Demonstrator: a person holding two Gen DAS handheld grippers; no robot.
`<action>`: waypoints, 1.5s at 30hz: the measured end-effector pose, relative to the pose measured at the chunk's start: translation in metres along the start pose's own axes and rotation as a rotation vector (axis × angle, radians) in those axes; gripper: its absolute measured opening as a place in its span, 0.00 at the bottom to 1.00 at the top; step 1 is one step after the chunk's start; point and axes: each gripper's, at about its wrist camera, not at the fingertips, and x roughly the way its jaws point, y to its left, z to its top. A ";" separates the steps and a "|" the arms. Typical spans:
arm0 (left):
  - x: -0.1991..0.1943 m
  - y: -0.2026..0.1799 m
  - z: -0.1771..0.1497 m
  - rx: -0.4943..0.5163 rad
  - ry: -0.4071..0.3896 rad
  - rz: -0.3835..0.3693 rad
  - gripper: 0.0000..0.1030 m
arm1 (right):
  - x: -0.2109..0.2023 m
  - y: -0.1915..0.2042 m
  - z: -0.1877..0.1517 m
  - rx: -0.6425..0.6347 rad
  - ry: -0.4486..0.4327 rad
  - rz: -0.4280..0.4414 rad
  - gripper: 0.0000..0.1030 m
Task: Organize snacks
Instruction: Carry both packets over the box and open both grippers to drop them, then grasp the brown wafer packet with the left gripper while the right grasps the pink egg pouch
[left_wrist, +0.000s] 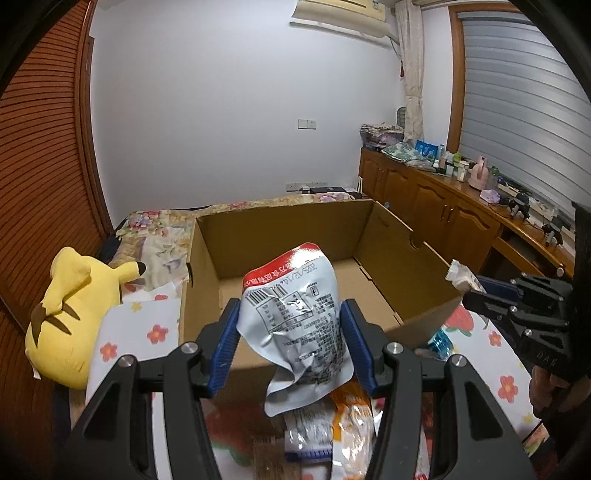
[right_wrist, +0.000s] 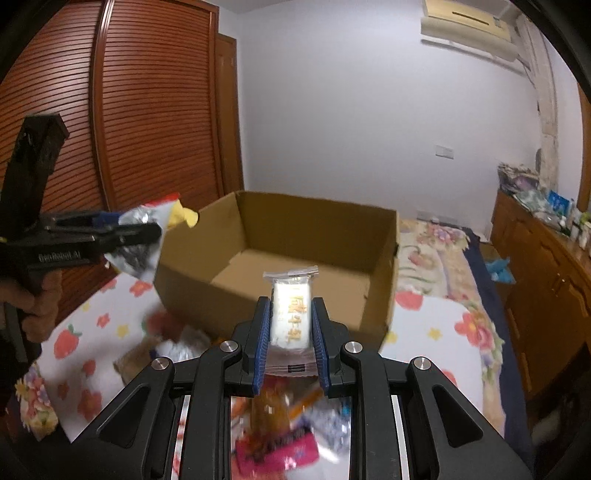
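Silver foil snack pouch with a red top edge and black printed text (left_wrist: 295, 325) sits crumpled between the blue ribbed fingers (left_wrist: 226, 347) of the left gripper (left_wrist: 290, 345), which are closed against its two sides. Ahead of these fingers stands the open brown cardboard box (left_wrist: 391, 258), its floor bare in this view; the pouch hangs over the box's near wall. Below the fingers lies a loose heap of orange and silver snack packets (left_wrist: 343, 424) on the floral-printed bed sheet (left_wrist: 129, 332). Left of the fingers rests a yellow plush toy (left_wrist: 74, 314) on the bed.

In the right wrist view, the right gripper (right_wrist: 290, 334) holds a small white snack bar in a clear wrapper (right_wrist: 290, 314), upright between its blue fingers (right_wrist: 261, 339), which press on both long sides. The same cardboard box (right_wrist: 258, 291) lies directly beyond these fingertips. Blurred pink and mixed packets (right_wrist: 277, 450) lie beneath the fingers. To the left, the other gripper (right_wrist: 110, 232) appears side-on with its foil pouch (right_wrist: 142, 240), near the box's left corner.
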 end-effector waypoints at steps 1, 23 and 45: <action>0.004 0.001 0.002 0.001 0.004 -0.003 0.52 | 0.006 -0.001 0.005 -0.002 0.000 0.003 0.19; 0.064 0.008 0.012 0.019 0.067 -0.026 0.54 | 0.059 -0.030 0.017 0.022 0.103 -0.017 0.25; 0.009 -0.004 -0.026 0.030 0.069 -0.025 0.63 | 0.004 -0.011 -0.009 0.042 0.100 -0.042 0.32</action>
